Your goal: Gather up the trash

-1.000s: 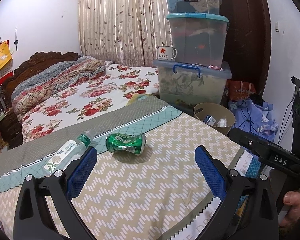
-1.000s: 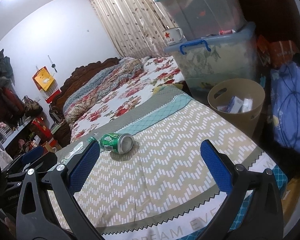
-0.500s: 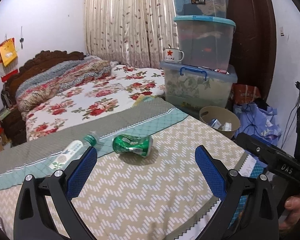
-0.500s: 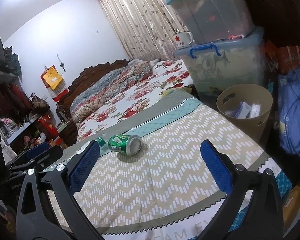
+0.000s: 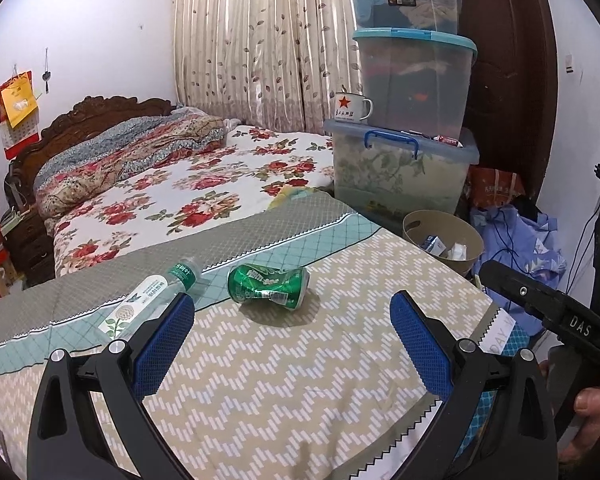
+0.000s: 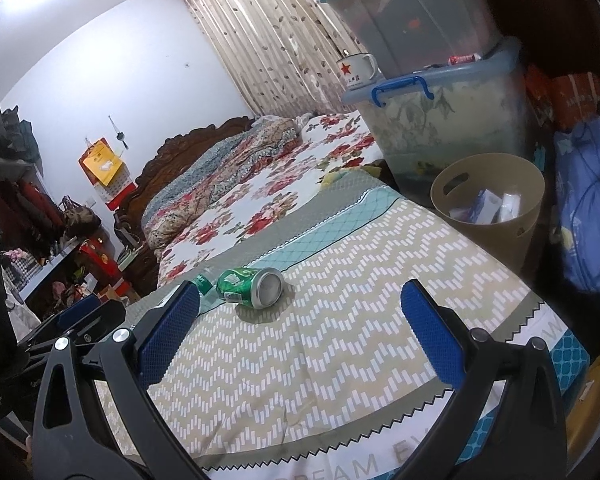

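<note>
A dented green can lies beside a plastic bottle on the patterned quilt. Left gripper and right gripper hover empty, jaws wide apart. A tan bin stands beyond.

L gripper wide open over blanket; dented green can w/ water bottle beside, maybe touching; wastebasket beyond.

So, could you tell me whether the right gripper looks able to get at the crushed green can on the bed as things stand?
Probably yes. The right gripper is open and the crushed green can lies ahead on the bedspread with nothing between; only the plastic bottle lies beside it.
</note>
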Tool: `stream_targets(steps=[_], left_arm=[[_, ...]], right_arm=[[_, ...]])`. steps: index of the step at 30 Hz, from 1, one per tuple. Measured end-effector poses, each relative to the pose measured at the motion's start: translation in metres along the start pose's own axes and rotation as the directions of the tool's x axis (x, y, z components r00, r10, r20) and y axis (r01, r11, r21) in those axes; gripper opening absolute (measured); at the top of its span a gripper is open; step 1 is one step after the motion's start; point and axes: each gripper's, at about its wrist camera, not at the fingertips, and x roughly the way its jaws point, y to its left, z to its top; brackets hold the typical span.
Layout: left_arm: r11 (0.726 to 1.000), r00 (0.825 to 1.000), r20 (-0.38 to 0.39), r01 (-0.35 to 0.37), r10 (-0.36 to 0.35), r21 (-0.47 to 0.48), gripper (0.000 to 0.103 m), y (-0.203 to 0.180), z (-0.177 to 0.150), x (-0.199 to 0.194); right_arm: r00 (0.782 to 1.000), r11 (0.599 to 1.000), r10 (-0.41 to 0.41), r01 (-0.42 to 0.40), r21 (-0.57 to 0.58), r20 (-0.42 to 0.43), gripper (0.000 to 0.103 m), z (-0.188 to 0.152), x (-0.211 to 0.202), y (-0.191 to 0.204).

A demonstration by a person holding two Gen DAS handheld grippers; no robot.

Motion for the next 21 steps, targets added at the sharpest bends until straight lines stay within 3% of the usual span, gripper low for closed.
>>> stream_targets(steps=[21], left_arm=[[0.998, 0.998, -0.009, 0.056, -0.056, -0.006, 0.094, 0.0021, -0.0039, 0.0015]], right_arm=[[1.000, 1.000, -0.005, 0.005, 0.009, -0.005, 0.100, -0.0005, 0.0023, -0.0047]])
